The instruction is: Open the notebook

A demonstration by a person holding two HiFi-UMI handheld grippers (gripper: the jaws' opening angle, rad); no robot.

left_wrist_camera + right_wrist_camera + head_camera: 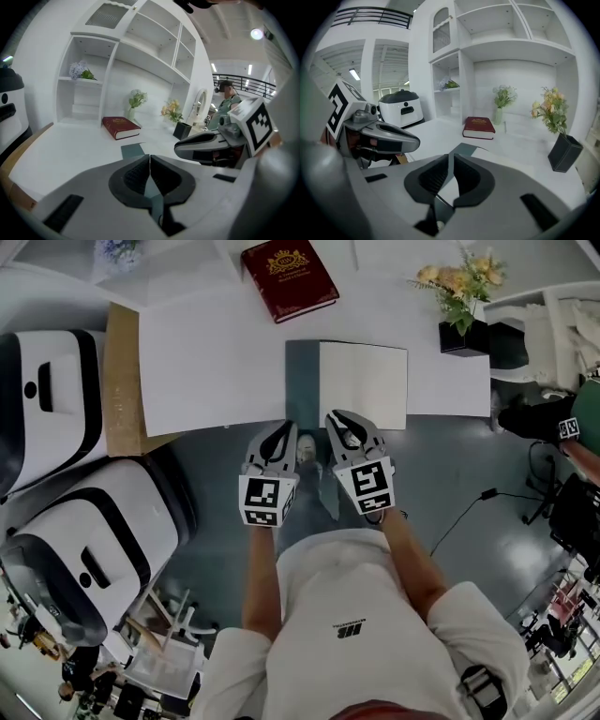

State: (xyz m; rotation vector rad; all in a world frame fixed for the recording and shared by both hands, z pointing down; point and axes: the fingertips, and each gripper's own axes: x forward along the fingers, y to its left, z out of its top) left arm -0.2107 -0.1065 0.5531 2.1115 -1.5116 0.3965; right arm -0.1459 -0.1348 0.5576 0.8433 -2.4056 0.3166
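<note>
The notebook [364,385] lies open on the white table [206,362]. Its teal cover [302,381] is folded flat to the left, and a blank white page faces up on the right. Both grippers hang side by side in front of the table's near edge, just short of the notebook. My left gripper [279,427] is shut with nothing in it; in its own view the pads [149,157] meet, with the teal cover [132,150] beyond. My right gripper [339,416] also looks shut and empty [451,155], with the notebook [464,149] ahead of it.
A red hardcover book [289,279] lies at the table's back. A black pot of flowers [464,334] stands at the right end. Two white appliances [47,399] [94,549] stand to the left by a wooden edge [122,381]. A cable [469,507] runs over the floor, and a person [581,427] is at the far right.
</note>
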